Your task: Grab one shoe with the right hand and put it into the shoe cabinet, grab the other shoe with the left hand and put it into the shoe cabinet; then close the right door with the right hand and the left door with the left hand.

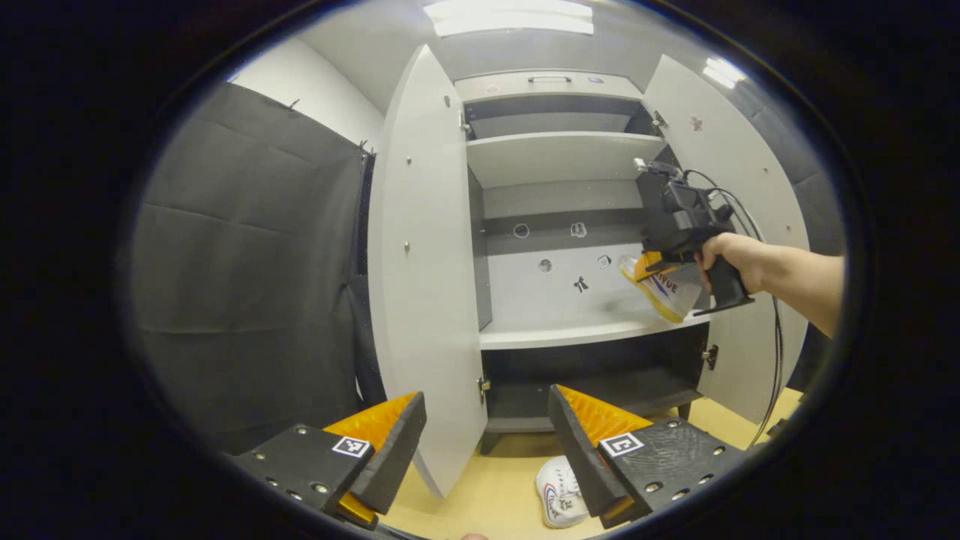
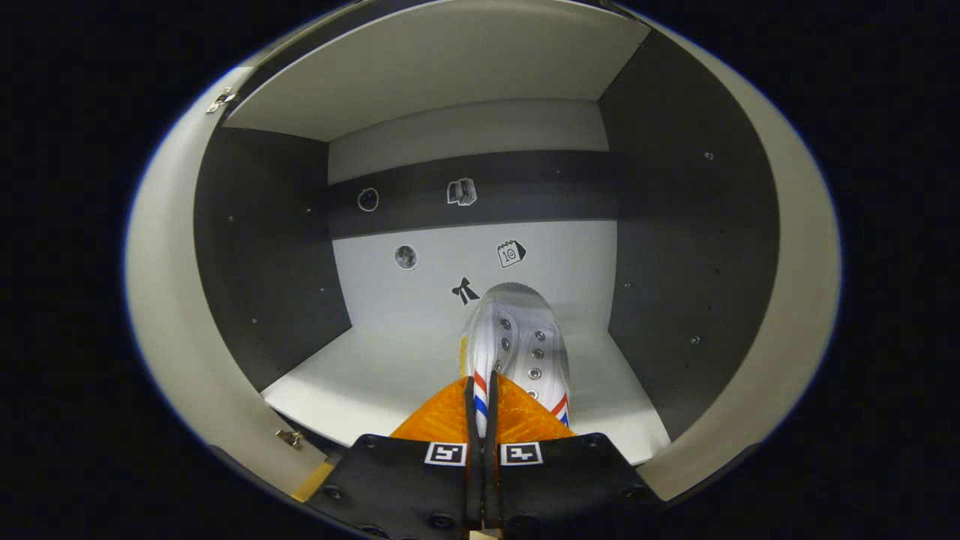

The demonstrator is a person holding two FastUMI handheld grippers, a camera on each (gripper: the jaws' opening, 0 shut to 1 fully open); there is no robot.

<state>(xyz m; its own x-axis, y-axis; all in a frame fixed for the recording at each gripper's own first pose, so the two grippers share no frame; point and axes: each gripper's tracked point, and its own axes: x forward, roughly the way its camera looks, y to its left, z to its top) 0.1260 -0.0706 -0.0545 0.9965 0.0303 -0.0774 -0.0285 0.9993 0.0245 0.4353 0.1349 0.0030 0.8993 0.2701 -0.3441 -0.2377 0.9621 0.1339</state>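
In the right gripper view my right gripper (image 2: 480, 401) is shut on the heel edge of a white shoe (image 2: 517, 349) with red and blue stripes. The shoe points toe-first into the cabinet's middle compartment, just above its white shelf (image 2: 375, 375). The left gripper view shows that same gripper (image 1: 686, 225), held by a hand, carrying the shoe (image 1: 664, 289) at the right end of the middle shelf (image 1: 555, 330). My left gripper (image 1: 487, 442) is open and empty in front of the cabinet. The other white shoe (image 1: 559, 491) lies on the floor below it, by the right finger.
The shoe cabinet stands with both doors swung wide: left door (image 1: 424, 262), right door (image 1: 742, 225). Higher shelves (image 1: 559, 150) and a dark bottom compartment (image 1: 592, 386) are bare. Black cloth wall (image 1: 247, 270) hangs at the left. The floor (image 1: 480, 502) is light wood.
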